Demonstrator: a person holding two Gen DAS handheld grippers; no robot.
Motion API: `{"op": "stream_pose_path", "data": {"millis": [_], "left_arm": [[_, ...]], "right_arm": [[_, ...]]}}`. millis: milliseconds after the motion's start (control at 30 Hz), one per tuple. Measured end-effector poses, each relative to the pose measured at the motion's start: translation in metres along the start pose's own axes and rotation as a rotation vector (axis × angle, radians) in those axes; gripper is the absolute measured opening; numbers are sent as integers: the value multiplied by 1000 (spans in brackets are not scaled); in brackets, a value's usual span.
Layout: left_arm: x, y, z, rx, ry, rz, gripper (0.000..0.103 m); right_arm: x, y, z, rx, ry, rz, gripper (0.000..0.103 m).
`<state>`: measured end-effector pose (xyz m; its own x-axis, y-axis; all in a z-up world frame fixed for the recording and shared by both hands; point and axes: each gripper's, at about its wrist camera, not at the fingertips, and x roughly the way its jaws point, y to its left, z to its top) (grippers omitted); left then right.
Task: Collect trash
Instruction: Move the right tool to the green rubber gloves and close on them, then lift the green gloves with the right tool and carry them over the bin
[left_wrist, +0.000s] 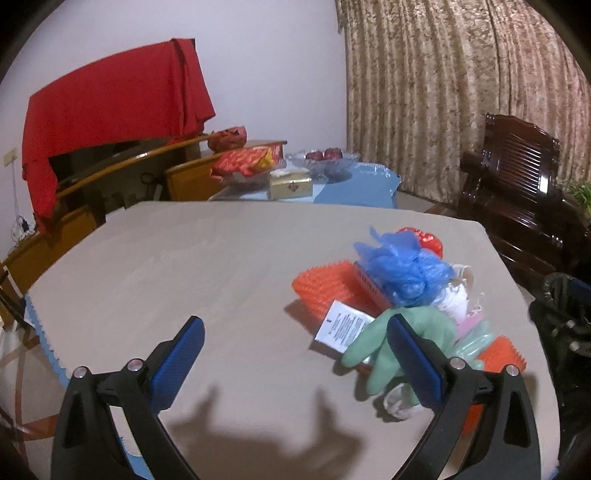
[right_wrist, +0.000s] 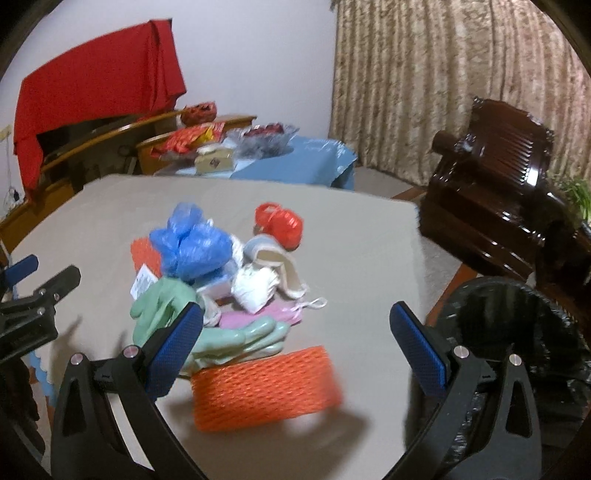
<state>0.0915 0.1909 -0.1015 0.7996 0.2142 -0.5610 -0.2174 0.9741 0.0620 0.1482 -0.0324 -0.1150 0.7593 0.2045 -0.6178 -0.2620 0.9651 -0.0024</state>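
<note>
On the worktop (right_wrist: 351, 236) a pile with a blue bag (right_wrist: 194, 243) and orange net (right_wrist: 264, 386) lies before both grippers, left (left_wrist: 295, 350) and right (right_wrist: 295, 343), jaws wide apart, holding nothing.

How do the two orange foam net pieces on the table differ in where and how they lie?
The near orange net lies alone at the front of the pile, fully exposed, just ahead of the open right claw. The far orange net sits on the pile's left side, partly buried under the blue plastic bag and a white paper tag, so less of it shows. Both share the same orange mesh texture and rest flat on the table.
</note>
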Motion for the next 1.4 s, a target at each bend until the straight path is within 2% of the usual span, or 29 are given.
{"op": "stream_pose_path", "data": {"millis": [200,467,633,733,933,1033,1133,1267,1400], "left_arm": [[10,10,-11,-5,31,12,97],[22,17,-21,-2,57,6,94],[28,20,-24,-10,71,-3,90],[30,18,-26,-9,78,-11,89],[31,8,-24,-3,84,-42,84],[30,0,-22,5,81,-64,83],[29,-7,-18,11,75,-89,83],[30,-19,-15,19,66,-124,83],[37,-31,-15,20,86,-168,89]], "right_arm": [[16,23,-12,-20,42,56,96],[50,50,-22,-67,109,75,93],[65,58,-26,-73,145,129,78],[67,61,-26,-76,156,187,55],[63,59,-24,-67,176,280,27],[51,54,-19,-58,144,294,22],[37,42,-10,-18,109,311,21],[24,25,0,4,69,287,20],[23,9,-1,7,74,252,20]]}}
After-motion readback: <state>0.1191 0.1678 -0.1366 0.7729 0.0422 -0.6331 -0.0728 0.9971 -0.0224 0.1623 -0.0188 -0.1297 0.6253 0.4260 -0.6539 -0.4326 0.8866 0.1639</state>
